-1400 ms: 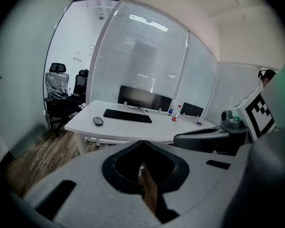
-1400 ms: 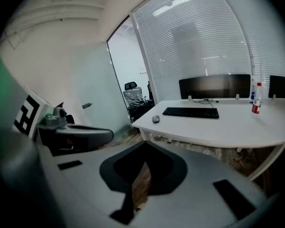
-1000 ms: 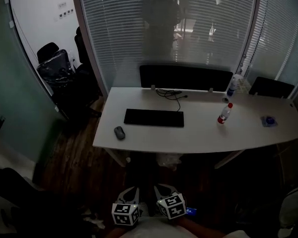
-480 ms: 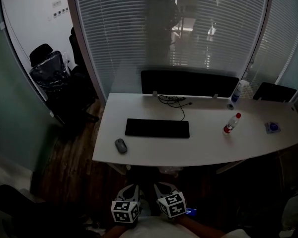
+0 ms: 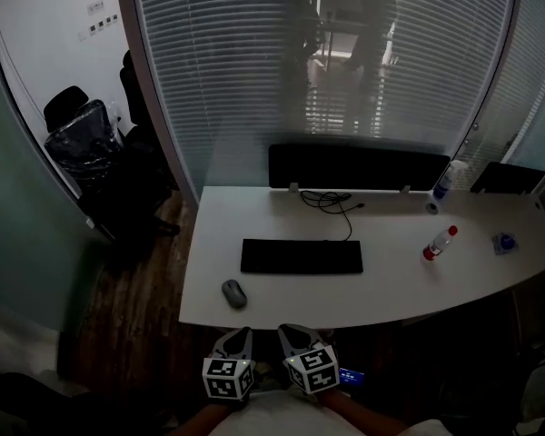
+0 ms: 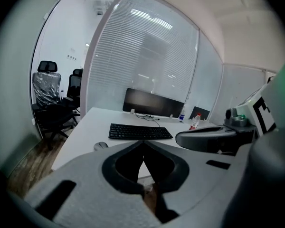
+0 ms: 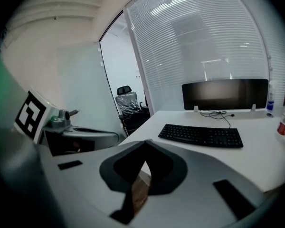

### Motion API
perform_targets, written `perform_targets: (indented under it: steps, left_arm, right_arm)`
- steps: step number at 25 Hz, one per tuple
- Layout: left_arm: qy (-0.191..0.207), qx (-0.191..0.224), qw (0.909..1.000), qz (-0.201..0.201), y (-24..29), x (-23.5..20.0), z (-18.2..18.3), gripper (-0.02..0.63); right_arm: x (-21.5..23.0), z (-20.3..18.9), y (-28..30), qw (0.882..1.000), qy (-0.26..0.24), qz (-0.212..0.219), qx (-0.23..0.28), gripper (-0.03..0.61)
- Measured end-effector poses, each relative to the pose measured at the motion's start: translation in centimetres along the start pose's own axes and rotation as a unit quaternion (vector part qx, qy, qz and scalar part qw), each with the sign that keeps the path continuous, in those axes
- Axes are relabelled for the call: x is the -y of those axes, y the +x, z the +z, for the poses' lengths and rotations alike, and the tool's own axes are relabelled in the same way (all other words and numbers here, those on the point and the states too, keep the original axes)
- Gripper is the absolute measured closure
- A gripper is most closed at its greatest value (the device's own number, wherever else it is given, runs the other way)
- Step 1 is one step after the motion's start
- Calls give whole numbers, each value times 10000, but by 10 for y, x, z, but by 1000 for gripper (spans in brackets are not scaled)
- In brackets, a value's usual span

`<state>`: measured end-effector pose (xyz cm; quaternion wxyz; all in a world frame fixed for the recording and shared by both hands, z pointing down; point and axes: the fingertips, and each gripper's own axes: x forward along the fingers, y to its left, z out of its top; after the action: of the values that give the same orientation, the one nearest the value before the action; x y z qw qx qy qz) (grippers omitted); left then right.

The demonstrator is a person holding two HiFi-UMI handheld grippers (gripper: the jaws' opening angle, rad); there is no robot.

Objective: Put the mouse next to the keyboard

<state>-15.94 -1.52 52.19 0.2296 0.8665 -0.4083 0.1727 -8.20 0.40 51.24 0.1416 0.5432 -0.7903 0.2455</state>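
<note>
Standing by the near edge, I see the long white desk (image 5: pixel 395 284) fill most of the room's middle, with the dark monitor (image 5: pixel 359 166) upright along its far edge. The black keyboard (image 5: pixel 302 256) lies flat in front of the monitor, squarely facing the person. Below the desk's near edge, the left gripper (image 5: pixel 236 339) and the right gripper (image 5: pixel 295 337) hang side by side, well short of anything on the desk. Each has its jaws pressed together with nothing between them, and only floor and desk edge show past the tips. The mouse (image 5: pixel 234 292) is the smallest thing that matters. It sits near the desk's near left corner, left of the keyboard and nearer than it, clearly apart from it. I judge it a light thing with a hard, smooth, rounded shell, stiff enough for a firm pinch but apt to squirt out if caught on its curved top. The sensible hold is across its two long flanks, low down where the sides are straightest, with the jaws spread first. It should also slide easily on the bare desktop, so a clumsy touch could push it toward the edge.
</note>
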Motion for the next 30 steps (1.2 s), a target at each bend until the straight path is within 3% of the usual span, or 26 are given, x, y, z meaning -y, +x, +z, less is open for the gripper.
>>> perform_targets:
  steps: [16, 30]
  left_arm:
    - [-362, 117, 9984, 408, 43, -15, 29, 612]
    - [-422, -27, 9971, 637, 53, -50, 12, 612]
  right_arm:
    - [39, 35, 34, 9990, -153, 385, -188, 575]
    - [10, 15, 96, 9933, -431, 890, -591, 574]
